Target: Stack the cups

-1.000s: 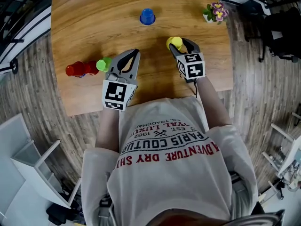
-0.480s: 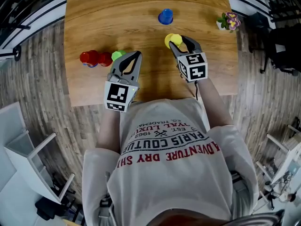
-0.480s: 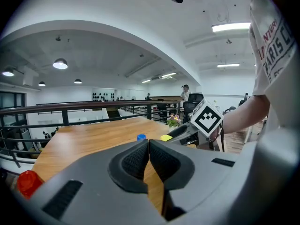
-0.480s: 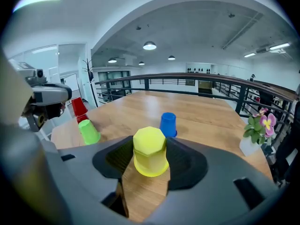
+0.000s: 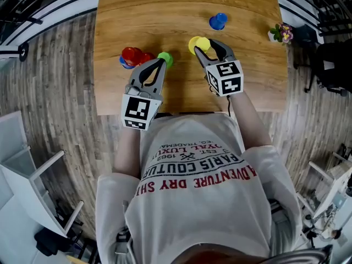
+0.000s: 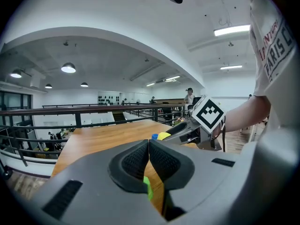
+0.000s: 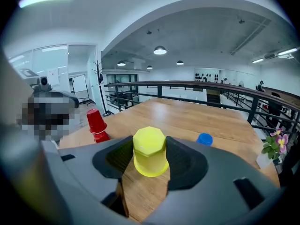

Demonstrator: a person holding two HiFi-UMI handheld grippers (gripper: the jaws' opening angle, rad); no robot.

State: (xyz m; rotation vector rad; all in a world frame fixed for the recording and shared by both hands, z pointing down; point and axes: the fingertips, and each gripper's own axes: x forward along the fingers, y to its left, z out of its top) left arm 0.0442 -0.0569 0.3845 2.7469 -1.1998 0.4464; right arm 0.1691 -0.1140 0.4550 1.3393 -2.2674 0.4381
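My right tool (image 7: pixel 150 156) has just been closing and grips the yellow cup (image 7: pixel 150 149) upside down over the bench (image 5: pixel 165 15). My left tool (image 6: pixel 149 146) is closed on nothing, its tips just beside the green cup (image 5: pixel 165 57). The red cups (image 5: pixel 132 55) already sit nested, two I think, though the pile shows too small to be sure. Still to stack, I judge: one yellow, one green, one blue cup (image 5: pixel 218 21).
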